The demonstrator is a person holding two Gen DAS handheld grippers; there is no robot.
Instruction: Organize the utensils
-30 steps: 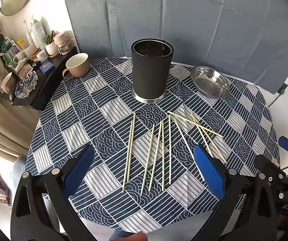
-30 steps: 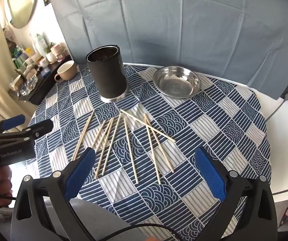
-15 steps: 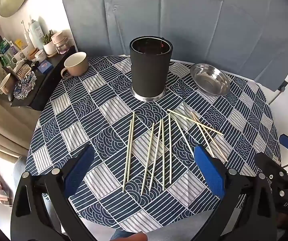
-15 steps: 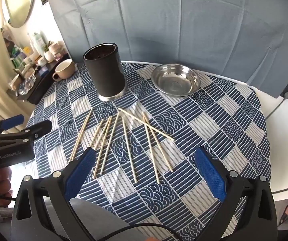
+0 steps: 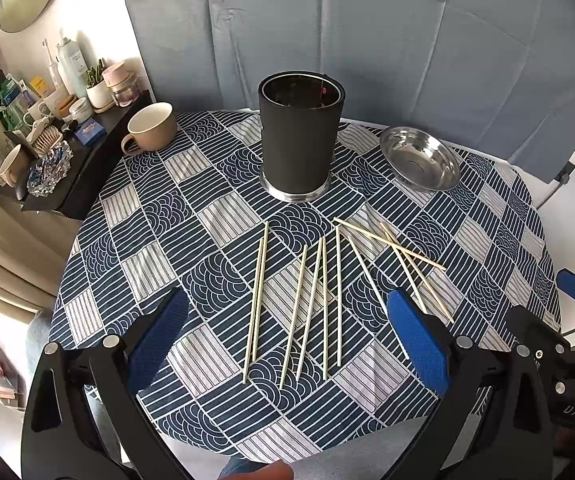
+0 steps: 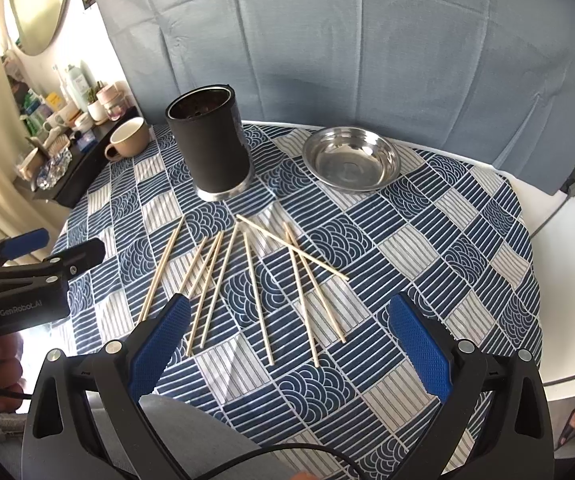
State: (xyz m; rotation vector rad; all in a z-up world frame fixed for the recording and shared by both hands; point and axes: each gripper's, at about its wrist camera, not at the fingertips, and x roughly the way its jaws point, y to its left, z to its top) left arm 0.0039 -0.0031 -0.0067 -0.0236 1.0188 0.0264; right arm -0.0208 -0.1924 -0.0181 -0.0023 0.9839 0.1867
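Several pale wooden chopsticks (image 5: 319, 300) (image 6: 255, 284) lie scattered on the round table's patterned blue cloth (image 5: 191, 216) (image 6: 427, 248), a few crossing at the right. Behind them stands a tall black holder (image 5: 299, 136) (image 6: 211, 144) with a metal base, upright. My left gripper (image 5: 287, 344) hovers open over the near ends of the chopsticks, holding nothing. In the right wrist view my right gripper (image 6: 287, 348) is open too, above the front of the table, nothing between its fingers.
A shallow steel dish (image 5: 419, 158) (image 6: 351, 158) sits at the back right. A beige mug (image 5: 151, 126) (image 6: 127, 138) stands at the back left beside a cluttered dark shelf (image 5: 59, 160). A grey-blue backdrop hangs behind the table. The person's knee shows below.
Both grippers have drifted slightly back and upward, so the table sits a little lower in each view. Nothing on the table has moved; both stay open.
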